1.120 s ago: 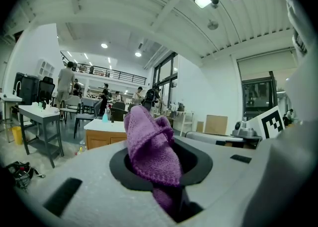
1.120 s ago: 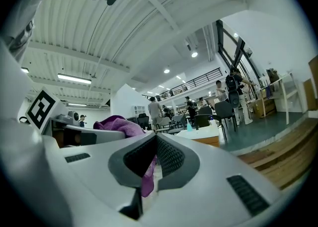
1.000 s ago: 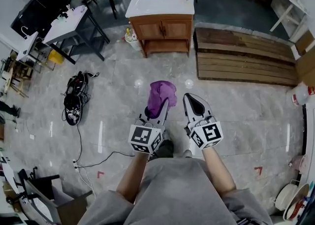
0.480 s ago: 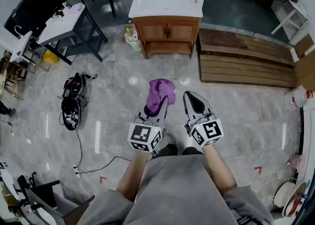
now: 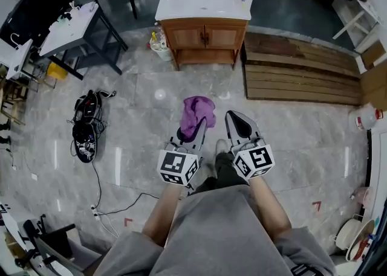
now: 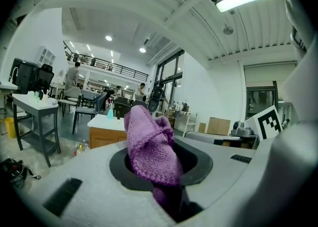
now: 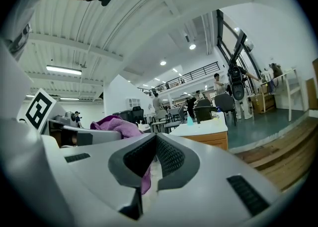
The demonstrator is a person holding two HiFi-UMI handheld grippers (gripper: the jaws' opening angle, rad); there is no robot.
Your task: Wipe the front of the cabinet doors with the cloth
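A wooden cabinet (image 5: 202, 36) with two doors and a white sink top stands far ahead across the tiled floor; it also shows small in the left gripper view (image 6: 105, 134) and the right gripper view (image 7: 208, 134). My left gripper (image 5: 195, 128) is shut on a purple cloth (image 5: 197, 113), which bunches up above the jaws (image 6: 149, 149). My right gripper (image 5: 237, 122) is held beside it, jaws closed together with nothing between them (image 7: 155, 139). Both grippers are at waist height, well short of the cabinet.
A low wooden platform (image 5: 302, 69) lies to the right of the cabinet. Bottles (image 5: 158, 44) stand at the cabinet's left foot. A grey table (image 5: 78, 27) is at the far left, and a black bag with cables (image 5: 84, 127) lies on the floor. A white bucket (image 5: 367, 115) is at the right.
The person has stepped slightly forward, one foot now showing between the grippers. Both grippers keep the same pose and the cloth stays held.
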